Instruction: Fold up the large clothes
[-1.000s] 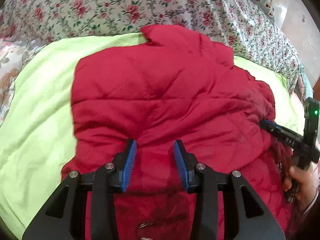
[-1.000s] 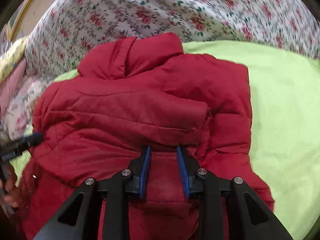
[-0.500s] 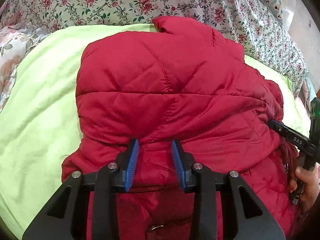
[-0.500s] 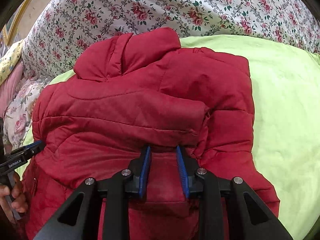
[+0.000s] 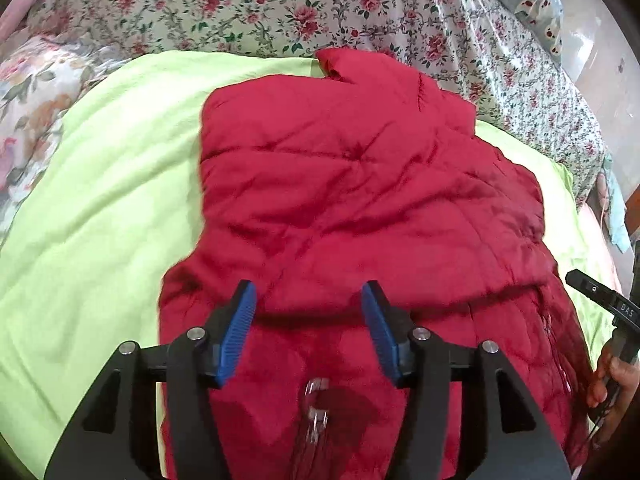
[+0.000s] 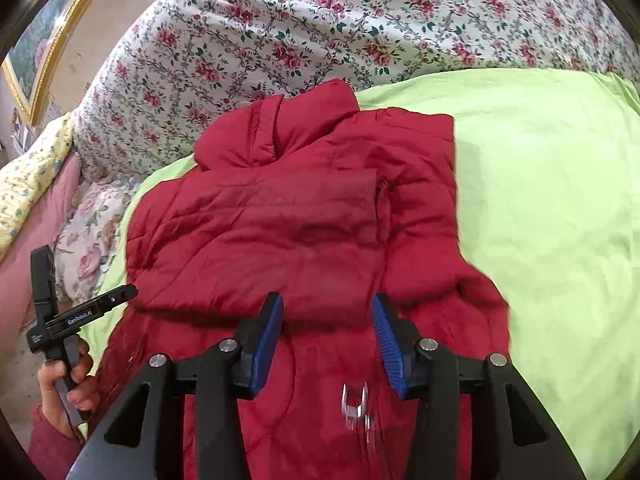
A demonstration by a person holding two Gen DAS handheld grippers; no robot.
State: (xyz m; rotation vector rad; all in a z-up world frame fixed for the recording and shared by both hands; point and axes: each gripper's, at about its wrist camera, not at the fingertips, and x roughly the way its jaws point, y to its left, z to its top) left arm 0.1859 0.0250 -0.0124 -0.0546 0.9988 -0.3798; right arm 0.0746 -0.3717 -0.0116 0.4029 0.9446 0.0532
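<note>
Jacket (image 5: 360, 184) is lying on the green sheet (image 5: 100, 200) on the bed, collar away from me, sleeves already folded in across the body as far as I can tell, so I'd call this the gap between the sleeve folds and the final fold. Left gripper (image 5: 308, 320) is hovering over the near part with its fingers (image 5: 240, 328) spread wide and nothing between them; same story on the right gripper (image 6: 326, 332), released and empty, floating above the hem end. Some blurry metal bit, maybe a zipper pull (image 6: 356, 404), sits just below the right one, can't say for sure. Next move I reckon is dropping both down, pinching the hem at its two corners and carrying it up toward the collar. Puffy fabric, so I'd want a deep bite or it'll slip and spring back open.
</note>
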